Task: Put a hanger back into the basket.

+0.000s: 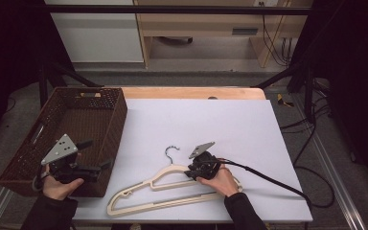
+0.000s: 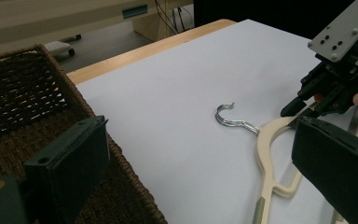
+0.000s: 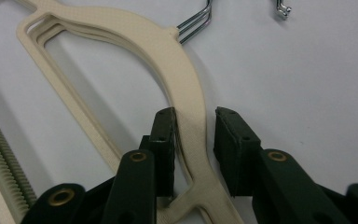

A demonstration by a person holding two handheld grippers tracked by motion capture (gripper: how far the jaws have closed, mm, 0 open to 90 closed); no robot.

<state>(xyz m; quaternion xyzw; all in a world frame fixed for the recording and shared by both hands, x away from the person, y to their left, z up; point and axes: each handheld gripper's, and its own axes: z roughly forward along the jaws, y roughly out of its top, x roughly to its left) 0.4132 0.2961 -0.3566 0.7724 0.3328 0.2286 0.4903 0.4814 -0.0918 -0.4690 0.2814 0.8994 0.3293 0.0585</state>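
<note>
One stack of cream plastic hangers [image 1: 167,189] lies flat on the white sheet [image 1: 230,124], just beside the near corner of the brown wicker basket [image 1: 69,124], with its metal hooks [image 2: 230,119] pointing away from the person. From the right gripper view it looks like two or three hangers nested together, though the exact count is hard to tell.

The right gripper [image 3: 193,135] is down at the hangers' shoulder arm, right of the hooks. Its jaws straddle the cream arm: the left pad looks to be against the plastic, while a narrow gap shows at the right pad, so the grasp is not yet firm. The left gripper [image 1: 106,164] hovers over the basket's near right corner, its jaws spread wide with nothing between them.

By my reading the work is at its start. The hangers are untouched by any lift and rest fully on the sheet; the basket holds nothing visible. Left to do: clamp the arm, raise the stack, and probably carry it over to the basket.
</note>
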